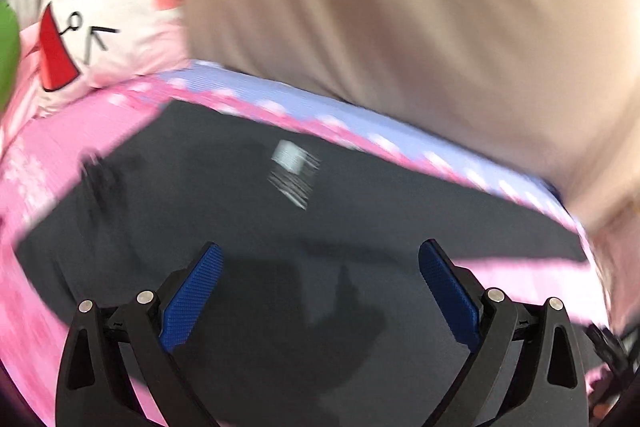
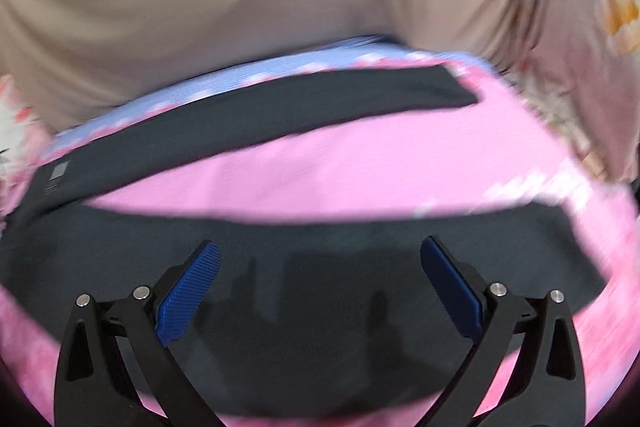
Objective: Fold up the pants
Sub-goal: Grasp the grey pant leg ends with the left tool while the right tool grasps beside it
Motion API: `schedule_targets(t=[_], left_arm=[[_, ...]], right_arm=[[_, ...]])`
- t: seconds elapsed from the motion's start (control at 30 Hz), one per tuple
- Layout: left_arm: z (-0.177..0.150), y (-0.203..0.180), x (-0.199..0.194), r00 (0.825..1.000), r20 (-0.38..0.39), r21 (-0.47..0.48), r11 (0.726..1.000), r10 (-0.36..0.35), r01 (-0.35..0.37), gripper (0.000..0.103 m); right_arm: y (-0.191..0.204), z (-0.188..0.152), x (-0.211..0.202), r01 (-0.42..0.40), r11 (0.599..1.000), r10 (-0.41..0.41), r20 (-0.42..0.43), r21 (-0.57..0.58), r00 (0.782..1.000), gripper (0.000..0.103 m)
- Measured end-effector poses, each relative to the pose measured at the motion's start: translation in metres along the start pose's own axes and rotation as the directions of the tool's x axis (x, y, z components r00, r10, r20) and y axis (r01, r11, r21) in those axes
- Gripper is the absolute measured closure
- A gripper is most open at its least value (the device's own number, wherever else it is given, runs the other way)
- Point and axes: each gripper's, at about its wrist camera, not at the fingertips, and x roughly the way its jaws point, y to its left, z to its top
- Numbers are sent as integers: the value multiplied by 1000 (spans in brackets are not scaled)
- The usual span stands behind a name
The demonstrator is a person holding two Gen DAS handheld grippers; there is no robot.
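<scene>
Dark grey pants (image 1: 248, 227) lie flat on a pink bed sheet (image 1: 52, 163). In the left wrist view the waist end fills the middle, with a white label (image 1: 290, 157) on it. My left gripper (image 1: 320, 259) is open and empty, just above the fabric. In the right wrist view the two legs spread apart: the near leg (image 2: 320, 267) lies under my right gripper (image 2: 320, 259), the far leg (image 2: 320, 107) runs along the back. The right gripper is open and empty. Both views are blurred.
A beige curtain (image 1: 380, 7) hangs behind the bed. A white and pink cartoon pillow (image 1: 104, 15) lies at the back left. A blue band (image 2: 224, 75) edges the sheet at the far side. A floral fabric (image 2: 580, 27) hangs at the right.
</scene>
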Motion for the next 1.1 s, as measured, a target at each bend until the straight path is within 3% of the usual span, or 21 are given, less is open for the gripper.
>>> schedule_targets(t=[0.1,0.13,0.23,0.33,0.43,0.47,0.6,0.63,0.67,0.7,0.73,0.77,0.8,0.83,0.93,1.03,1.1], left_arm=[[61,44,43,988,-33,-54,987,150,-152,7],[83,61,64,974,-51,-70,972,219,-223,7],[114,100,109,947,-145,-131,943,288,-306,8],[134,137,151,923,-220,-224,904,316,-363,8],[141,153,187,909,-295,-268,887,295,-375,8],[142,156,198,904,-320,-277,885,283,-375,8],[151,151,222,864,-349,-234,859,363,-455,8],[152,151,225,859,-351,-232,854,373,-466,11],[154,149,229,842,-350,-213,840,411,-499,18],[155,149,231,839,-342,-197,841,423,-504,30],[158,143,231,845,-325,-169,853,424,-493,54],[160,140,231,843,-326,-157,855,428,-494,63],[161,138,230,843,-336,-157,857,421,-491,75],[162,137,225,851,-338,-168,864,401,-474,85],[165,140,205,893,-310,-202,896,325,-396,90],[169,137,147,949,-212,-223,934,233,-279,91],[165,131,109,970,-167,-223,951,180,-214,92]], right_arm=[[-35,36,22,54,998,-54,-1,17,999,5],[-49,51,34,71,997,-70,-11,31,997,5],[-88,89,74,77,990,-69,-72,119,995,5],[-124,119,116,80,970,-52,-126,229,991,5],[-145,139,153,69,945,-21,-152,319,988,5],[-148,146,166,73,941,-19,-165,330,986,5],[-144,164,208,128,945,-67,-204,301,977,5],[-142,167,215,131,945,-71,-204,300,976,5],[-139,170,221,134,945,-74,-202,298,977,5],[-136,171,224,141,947,-86,-196,289,977,5],[-130,174,226,147,955,-101,-180,259,978,13],[-122,176,224,126,967,-91,-162,222,983,43],[-118,178,221,85,975,-55,-145,204,988,62],[-115,179,215,-17,976,48,-133,219,990,97],[-107,182,181,-31,982,43,-63,184,997,97],[-115,177,124,-100,979,96,33,178,995,97],[-116,167,80,-135,980,123,86,148,989,97]])
